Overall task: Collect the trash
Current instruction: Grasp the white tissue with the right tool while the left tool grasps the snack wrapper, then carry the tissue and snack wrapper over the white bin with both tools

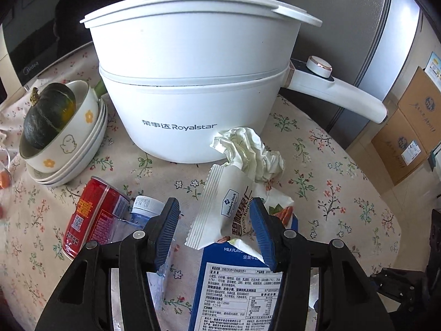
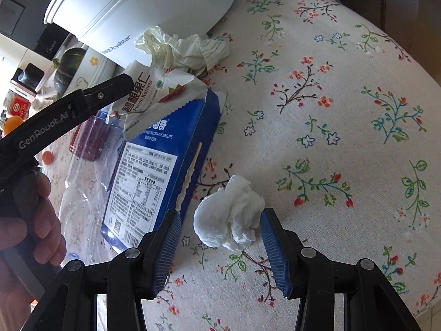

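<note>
My left gripper [image 1: 214, 207] is open, its blue pads on either side of a white pecan-kernel snack wrapper [image 1: 220, 207] that lies on a blue biscuit box [image 1: 234, 284]. A crumpled paper wad [image 1: 248, 151] lies just beyond it. A red can [image 1: 91, 215] and a clear plastic bottle [image 1: 143, 209] lie to the left. My right gripper [image 2: 220, 218] is open around a white tissue ball [image 2: 228, 215] on the tablecloth. The wrapper [image 2: 162, 93], the box [image 2: 165, 165] and the paper wad [image 2: 187, 49] also show in the right wrist view, with the left gripper [image 2: 129, 82] above them.
A white Royalstar electric pot [image 1: 193, 82] stands behind the trash, its handle pointing right. Stacked bowls [image 1: 69, 149] holding a dark green squash [image 1: 46, 115] stand at the left. Cardboard boxes [image 1: 408, 127] sit beyond the table's right edge. The floral tablecloth [image 2: 330, 110] spreads to the right.
</note>
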{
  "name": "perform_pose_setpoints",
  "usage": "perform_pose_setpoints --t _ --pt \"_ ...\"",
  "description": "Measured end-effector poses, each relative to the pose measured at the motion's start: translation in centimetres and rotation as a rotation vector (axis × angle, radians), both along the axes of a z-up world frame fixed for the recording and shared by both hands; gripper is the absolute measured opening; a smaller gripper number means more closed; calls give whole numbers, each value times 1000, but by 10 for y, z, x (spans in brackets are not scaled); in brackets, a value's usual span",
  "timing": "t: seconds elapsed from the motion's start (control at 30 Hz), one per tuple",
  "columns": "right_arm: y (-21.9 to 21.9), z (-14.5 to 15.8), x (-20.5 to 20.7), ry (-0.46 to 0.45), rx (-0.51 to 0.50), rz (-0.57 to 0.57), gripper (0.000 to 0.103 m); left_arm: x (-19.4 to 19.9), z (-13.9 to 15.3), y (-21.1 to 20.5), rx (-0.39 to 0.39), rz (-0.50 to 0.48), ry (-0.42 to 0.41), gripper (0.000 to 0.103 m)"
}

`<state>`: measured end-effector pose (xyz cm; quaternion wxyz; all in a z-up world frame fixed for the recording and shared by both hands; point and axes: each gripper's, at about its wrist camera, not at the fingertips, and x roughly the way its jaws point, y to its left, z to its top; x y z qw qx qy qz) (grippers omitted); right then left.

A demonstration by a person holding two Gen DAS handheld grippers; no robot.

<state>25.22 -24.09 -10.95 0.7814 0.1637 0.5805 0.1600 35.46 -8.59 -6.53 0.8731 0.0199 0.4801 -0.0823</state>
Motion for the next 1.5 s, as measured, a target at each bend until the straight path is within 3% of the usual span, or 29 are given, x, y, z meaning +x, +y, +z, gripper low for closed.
perform_pose_setpoints --t 0.13,0.17,0.23,0.43,0.57,0.7,0.77,0.97,1.17,1.5 --pt "4 -5 2 -5 -28 7 53 2 -3 1 2 1 -7 53" --pt "5 -6 4 -5 -27 2 53 2 -4 0 -3 -5 -6 49" --pt "4 -8 4 -6 -29 -5 53 2 -6 -3 7 -17 -1 33" --pt "4 -7 5 -26 -47 -13 53 -3 -5 -8 6 -27 -20 18" --pt "3 -6 4 -27 -43 -17 52 -9 4 -8 -32 -24 -33 16" --pt "4 -3 0 -33 -44 -7 39 -17 18 -5 -76 -30 -47 16" --pt "0 2 -4 -46 -33 -6 37 -22 25 -3 -96 -34 -55 16" --pt "-3 27 -12 -86 6 5 36 -41 36 6 -137 -39 -51 16" --pt "-16 33 -17 -88 15 -22 36 -69 49 15 -163 -53 -74 16" --pt "-44 67 -56 -143 88 -64 36 -112 78 47 -209 -39 -129 16"
